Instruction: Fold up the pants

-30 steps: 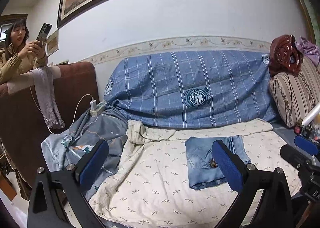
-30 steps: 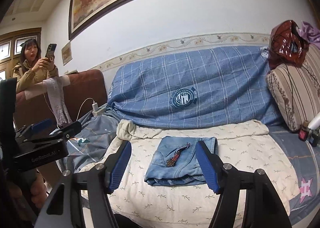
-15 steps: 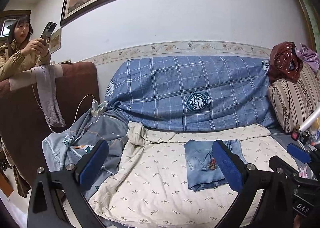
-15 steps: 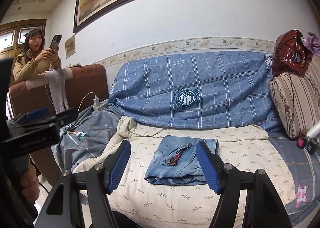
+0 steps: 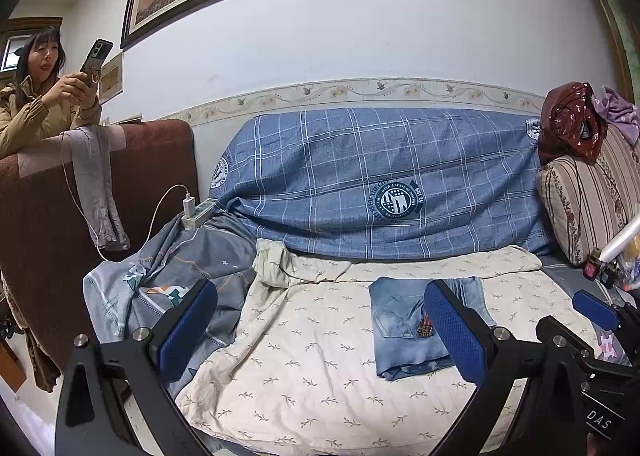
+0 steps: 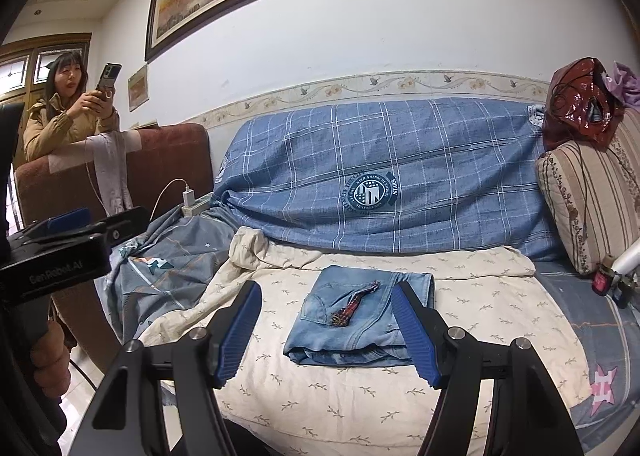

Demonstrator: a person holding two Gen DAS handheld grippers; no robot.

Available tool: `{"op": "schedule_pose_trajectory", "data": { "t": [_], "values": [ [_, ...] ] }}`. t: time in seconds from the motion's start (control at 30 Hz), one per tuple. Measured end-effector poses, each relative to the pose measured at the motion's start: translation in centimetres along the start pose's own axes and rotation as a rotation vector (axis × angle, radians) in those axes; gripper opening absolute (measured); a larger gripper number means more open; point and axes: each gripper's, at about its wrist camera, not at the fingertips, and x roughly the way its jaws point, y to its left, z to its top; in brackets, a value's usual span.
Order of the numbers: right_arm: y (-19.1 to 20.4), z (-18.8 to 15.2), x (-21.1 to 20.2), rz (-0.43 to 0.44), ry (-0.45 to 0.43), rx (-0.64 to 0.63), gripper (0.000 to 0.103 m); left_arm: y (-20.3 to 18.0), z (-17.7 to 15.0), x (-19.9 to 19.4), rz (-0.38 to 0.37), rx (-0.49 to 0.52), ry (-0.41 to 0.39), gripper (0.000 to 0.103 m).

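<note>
The blue denim pants lie folded into a compact rectangle on the cream leaf-print sheet of the sofa, with a small plaid tag on top. They also show in the left wrist view, partly behind a finger. My right gripper is open and empty, held back from the sofa and in front of the pants. My left gripper is open and empty, off to the left of the pants. The right gripper also shows at the right edge of the left wrist view.
A blue plaid blanket covers the sofa back. A striped cushion with a dark red bag stands at the right. A grey patterned quilt, a power strip and cable lie left. A woman with a phone leans on a brown armchair.
Both grippers have drawn back and risen slightly from the sofa, so the folded pants sit lower and farther away. The pants have not moved.
</note>
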Motion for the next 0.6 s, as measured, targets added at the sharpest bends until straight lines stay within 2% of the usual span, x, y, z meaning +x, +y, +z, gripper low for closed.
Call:
{"op": "schedule_pose_trajectory", "data": {
  "t": [0.6],
  "values": [
    [-0.11,-0.02,-0.19,0.005,-0.003,0.002,0.071,-0.22,0.07,-0.48,-0.017,0.004,-0.014,0.103]
  ]
}}
